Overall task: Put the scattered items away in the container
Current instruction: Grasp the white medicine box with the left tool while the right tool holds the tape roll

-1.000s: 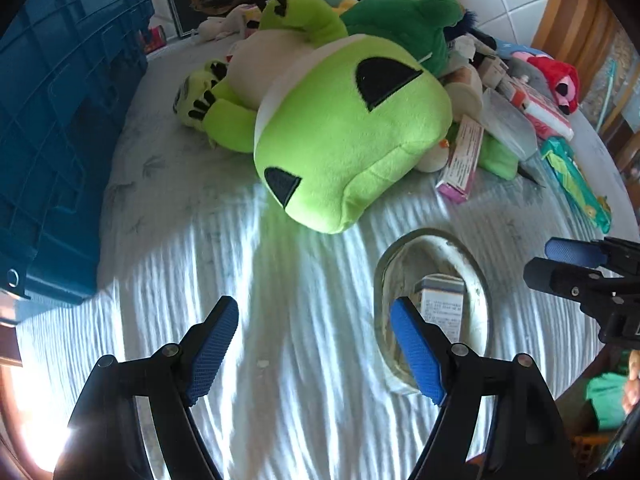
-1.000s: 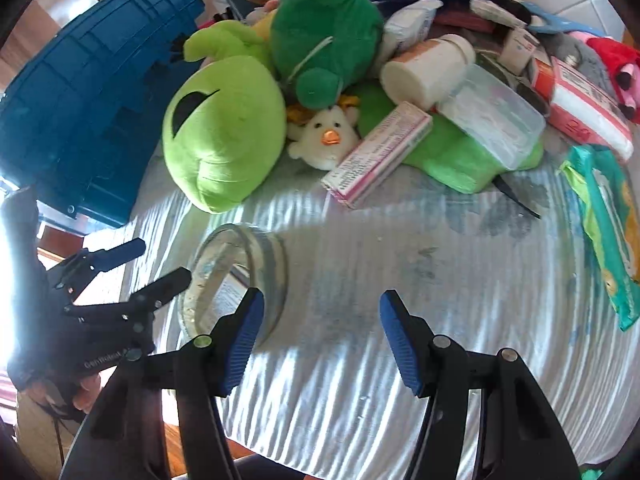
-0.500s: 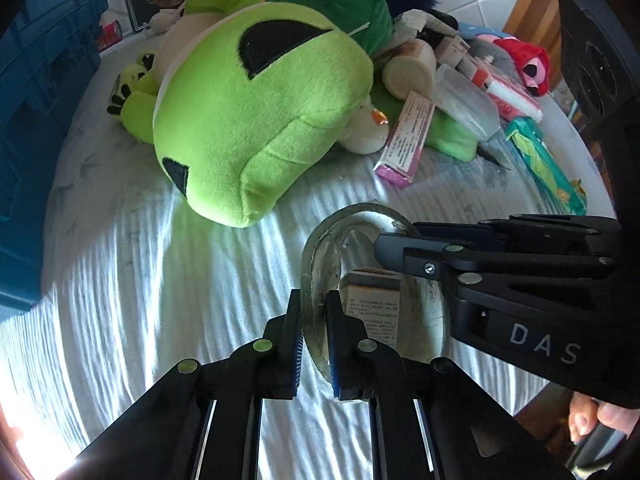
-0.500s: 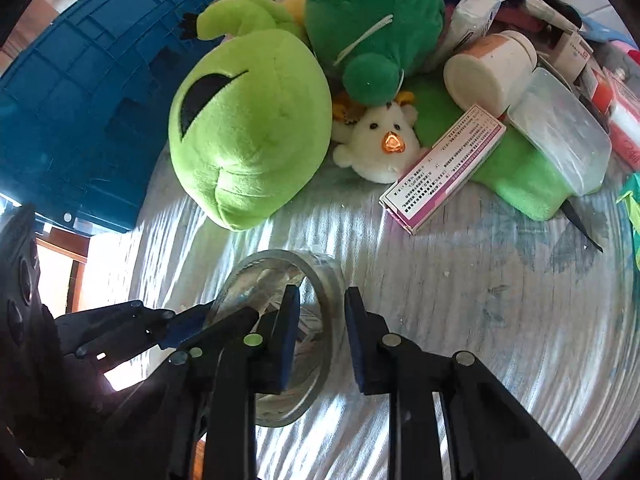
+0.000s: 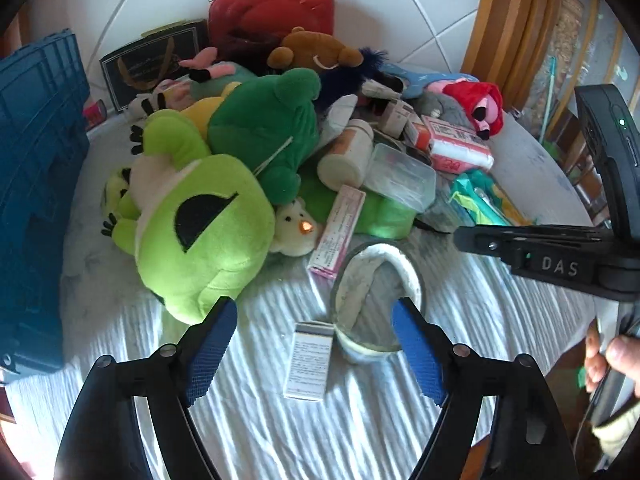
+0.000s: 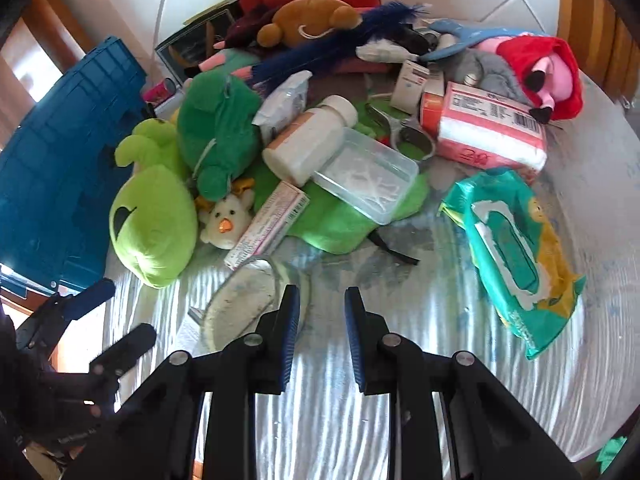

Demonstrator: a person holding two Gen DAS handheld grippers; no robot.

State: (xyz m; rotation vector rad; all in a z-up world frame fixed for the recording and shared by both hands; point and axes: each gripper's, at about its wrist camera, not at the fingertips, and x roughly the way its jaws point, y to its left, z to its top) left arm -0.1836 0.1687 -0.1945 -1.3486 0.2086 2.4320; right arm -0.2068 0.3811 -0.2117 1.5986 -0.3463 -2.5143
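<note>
**Inspector:** Crate (image 5: 36, 200) far left; contents hidden. Left claw (image 5: 316, 344) wide apart over small box (image 5: 309, 360).

**Clerk:** Right claw (image 6: 322, 332)?

**Inspector:** Narrow gap, holding nothing. Pile (image 6: 320, 140) remains on counter (image 6: 440, 360); tidying apparently barely begun.

White ribbed tablecloth (image 5: 280, 432) under and between left jaws, spreading ahead and to both sides; same cloth (image 6: 460, 340) beneath right jaws. White tiled wall (image 5: 400, 20) far ahead of left jaws, diagonal grout lines. Wooden slats (image 5: 512, 20) far ahead to right, upright, beside wall. Wooden slats (image 6: 600, 20) also ahead-right of right jaws.
</note>
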